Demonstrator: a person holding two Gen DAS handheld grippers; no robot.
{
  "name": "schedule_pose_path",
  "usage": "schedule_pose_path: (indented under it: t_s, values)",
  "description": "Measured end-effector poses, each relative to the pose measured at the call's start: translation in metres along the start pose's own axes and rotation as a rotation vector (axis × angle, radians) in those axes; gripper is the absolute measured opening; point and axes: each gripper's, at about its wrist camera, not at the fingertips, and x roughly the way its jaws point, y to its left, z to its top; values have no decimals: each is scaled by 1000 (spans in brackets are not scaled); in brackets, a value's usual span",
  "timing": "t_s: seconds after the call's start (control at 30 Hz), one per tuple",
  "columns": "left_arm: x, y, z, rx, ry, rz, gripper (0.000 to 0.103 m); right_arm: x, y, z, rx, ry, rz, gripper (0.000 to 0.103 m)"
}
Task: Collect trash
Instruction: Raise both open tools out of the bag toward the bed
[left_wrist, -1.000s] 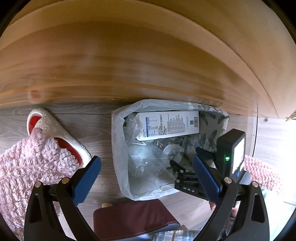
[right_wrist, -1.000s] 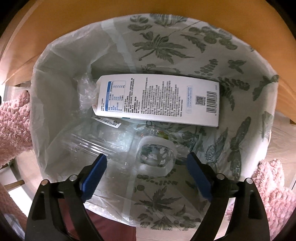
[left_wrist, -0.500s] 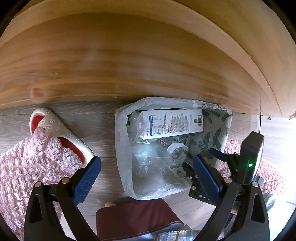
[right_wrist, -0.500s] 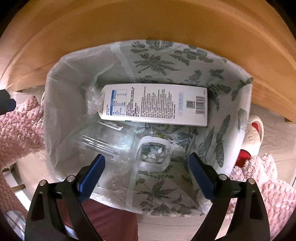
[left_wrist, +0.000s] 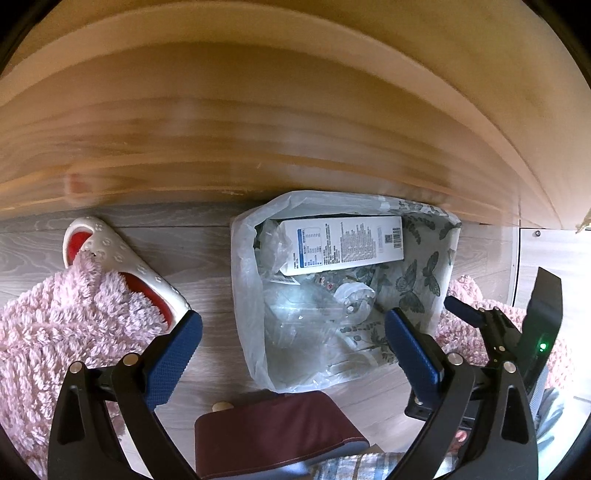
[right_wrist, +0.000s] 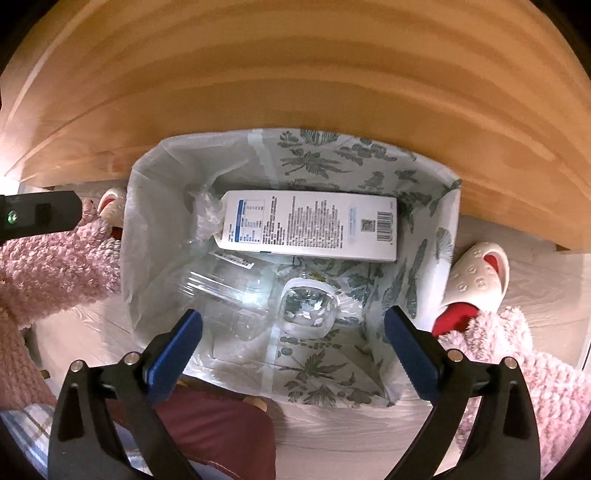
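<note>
Looking down: your claws hang above the bin (right_wrist: 448, 221).
Right claw (right_wrist: 293, 336): wide, empty.
Left claw (left_wrist: 293, 336): wide, empty.
Carton (right_wrist: 310, 225): in the bin, ahead of the fingers.
Clear plastic (right_wrist: 236, 291): below the carton, nearer you.

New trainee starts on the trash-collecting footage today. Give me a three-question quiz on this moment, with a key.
1. True or false: the right gripper is shut on the white carton.
2. Multiple choice: where does the white carton lie? A) on the floor beside the slipper B) inside the lined trash bin, along its far side C) between the fingers of the left gripper
3. Fill in: nearer the right gripper than the carton, the bin holds crumpled ____ plastic containers.

Key: 1. False; both grippers are open and hold nothing. 2. B. 3. clear.
</note>
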Motion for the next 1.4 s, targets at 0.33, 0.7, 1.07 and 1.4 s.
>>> schedule_pose_path:
  t_s: [0.33, 0.7, 1.07, 1.4]
  values:
    - [-16, -3, -7, 25, -49, 24, 96, -34, 1, -9, -15, -77, 23, 95]
    - [-34, -9, -22, 76, -101, 45, 96, -69, -10, -15, 56, -169, 38, 95]
    - [-47, -15, -32, 104, -142, 60, 96, -99, -15, -21, 72, -264, 16, 95]
    - [-76, -23, -44, 131, -250, 35, 96, -136, -21, -28, 103, -389, 15, 95]
